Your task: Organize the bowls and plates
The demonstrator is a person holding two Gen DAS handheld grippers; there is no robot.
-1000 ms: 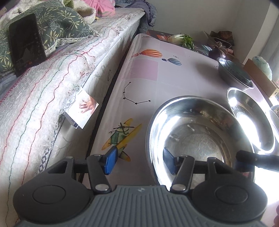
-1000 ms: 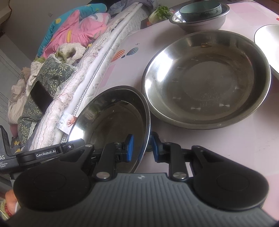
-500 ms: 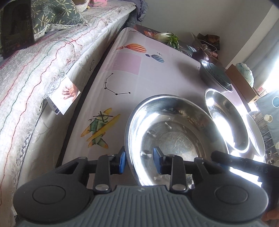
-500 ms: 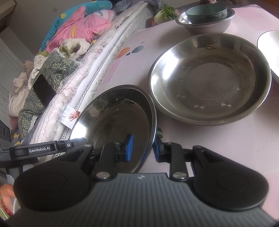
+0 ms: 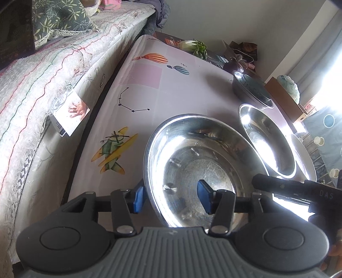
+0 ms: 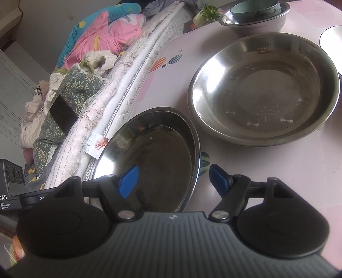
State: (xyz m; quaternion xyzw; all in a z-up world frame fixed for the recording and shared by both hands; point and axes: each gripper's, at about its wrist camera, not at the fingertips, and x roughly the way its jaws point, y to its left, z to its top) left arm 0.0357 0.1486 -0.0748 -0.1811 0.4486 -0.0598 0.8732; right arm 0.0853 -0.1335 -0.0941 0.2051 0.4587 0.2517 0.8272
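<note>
One steel dish (image 5: 205, 169) is straddled at its rim by the spread left gripper (image 5: 171, 195) and right gripper (image 6: 173, 179). The big dish (image 6: 265, 89) beside it lies unstacked; nesting is judged outstanding. One bowl (image 6: 255, 7) is already nested.

Daylight floods in from a window (image 5: 329, 70) at the right of the left wrist view and burns that corner to pure white. It glares hard off the steel plate (image 5: 267, 136) beside it, washing out the inner wall. The right wrist view is dimmer and softer; the near steel bowl (image 6: 154, 158) looks dark, mirroring the room. Both views bend strongly at the edges, with black, blurred corners
</note>
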